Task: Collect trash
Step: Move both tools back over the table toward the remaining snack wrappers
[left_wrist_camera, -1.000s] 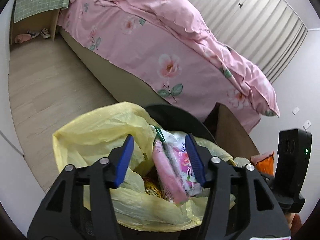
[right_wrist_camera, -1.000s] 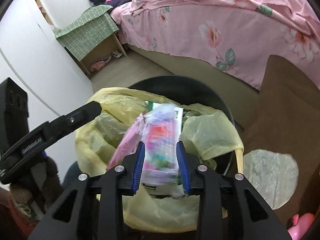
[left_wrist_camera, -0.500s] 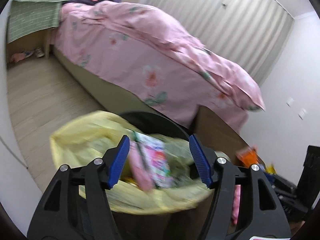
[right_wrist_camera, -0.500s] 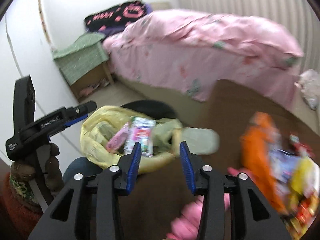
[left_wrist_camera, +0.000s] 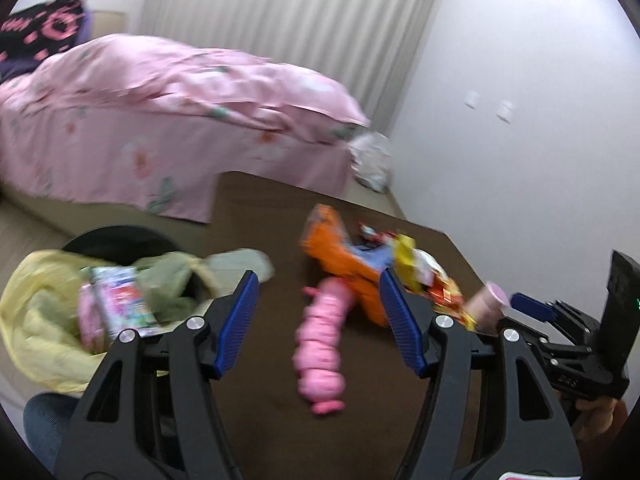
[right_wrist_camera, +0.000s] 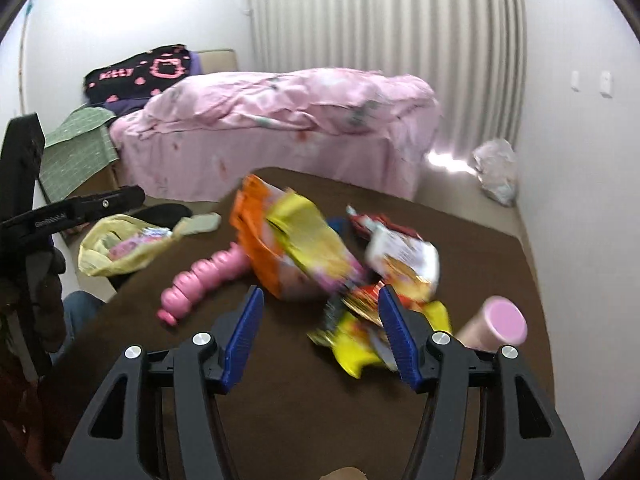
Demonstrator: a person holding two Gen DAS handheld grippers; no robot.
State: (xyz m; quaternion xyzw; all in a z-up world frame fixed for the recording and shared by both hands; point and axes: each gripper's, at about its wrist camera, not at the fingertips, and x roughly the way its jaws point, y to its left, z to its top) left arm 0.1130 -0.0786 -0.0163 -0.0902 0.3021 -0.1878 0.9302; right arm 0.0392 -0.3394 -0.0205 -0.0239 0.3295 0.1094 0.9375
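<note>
1. Bed (left_wrist_camera: 168, 120) with a pink cover fills the far side of the room, with white curtains (right_wrist_camera: 384, 40) behind it.
2. Table (right_wrist_camera: 280, 400), dark brown, spreads under both grippers and carries the trash.
3. Bin (left_wrist_camera: 120, 240), black, stands at the table's left edge, lined with a yellow bag (left_wrist_camera: 44, 320); a pink pack and a printed packet (left_wrist_camera: 120, 300) lie in the bag.
4. Orange bag (right_wrist_camera: 260, 240) lies mid-table, with a yellow wrapper (right_wrist_camera: 308, 236) overlapping it.
5. Pink bottle (left_wrist_camera: 320, 344), ribbed, lies on its side just left of the orange bag, its cap toward the camera.
6. More wrappers (right_wrist_camera: 400, 256), white, red and yellow, are heaped to the right of the orange bag; the blur hides their detail.
7. Pink-topped tube (right_wrist_camera: 500, 320) stands at the heap's right edge, beside the right gripper's finger.
8. Left gripper (left_wrist_camera: 320, 316) hangs over the table with its jaws spread and nothing between the pads; they have just been opening.
9. Right gripper (right_wrist_camera: 320, 336) hangs over the heap's near edge, jaws wide and empty, having just been opening.
</note>
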